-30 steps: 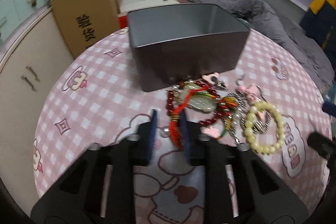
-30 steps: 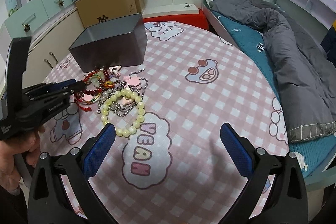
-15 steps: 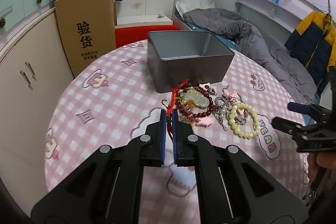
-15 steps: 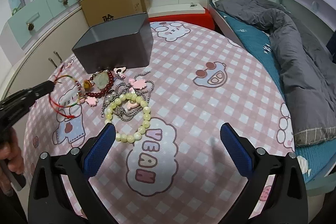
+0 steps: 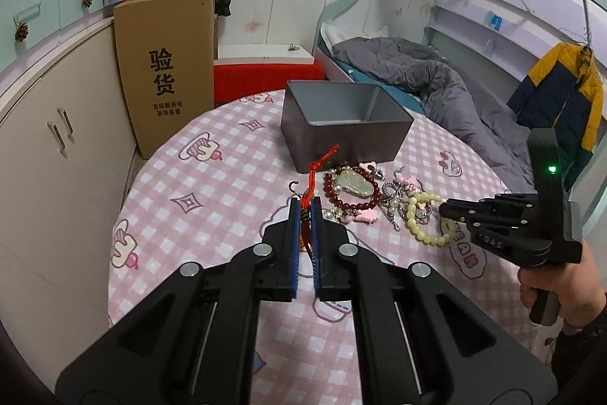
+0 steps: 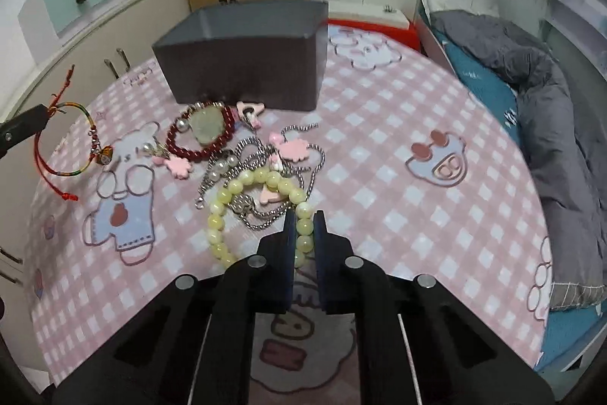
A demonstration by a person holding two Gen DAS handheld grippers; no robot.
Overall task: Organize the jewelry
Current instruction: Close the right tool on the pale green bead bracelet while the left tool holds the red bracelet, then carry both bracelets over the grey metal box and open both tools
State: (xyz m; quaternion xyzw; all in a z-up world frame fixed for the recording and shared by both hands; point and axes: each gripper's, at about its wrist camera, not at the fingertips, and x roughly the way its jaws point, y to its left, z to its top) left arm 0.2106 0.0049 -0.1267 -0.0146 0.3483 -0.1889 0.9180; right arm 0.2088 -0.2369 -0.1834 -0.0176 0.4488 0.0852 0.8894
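Two pieces are in hand. The left gripper (image 5: 305,205) is pinched on the red cord bracelet (image 6: 62,147), which dangles clear of the worktop (image 6: 379,147): light, limp, likely to swing. The right gripper (image 6: 302,228) is closed around the pale bead bracelet (image 6: 261,211), low over the worktop's middle, just beside the tangled silver chain (image 6: 261,154). Beads are hard and smooth, probably slippery; gripping across the strand suits them. The grey box (image 6: 246,54) stands toward the far edge.
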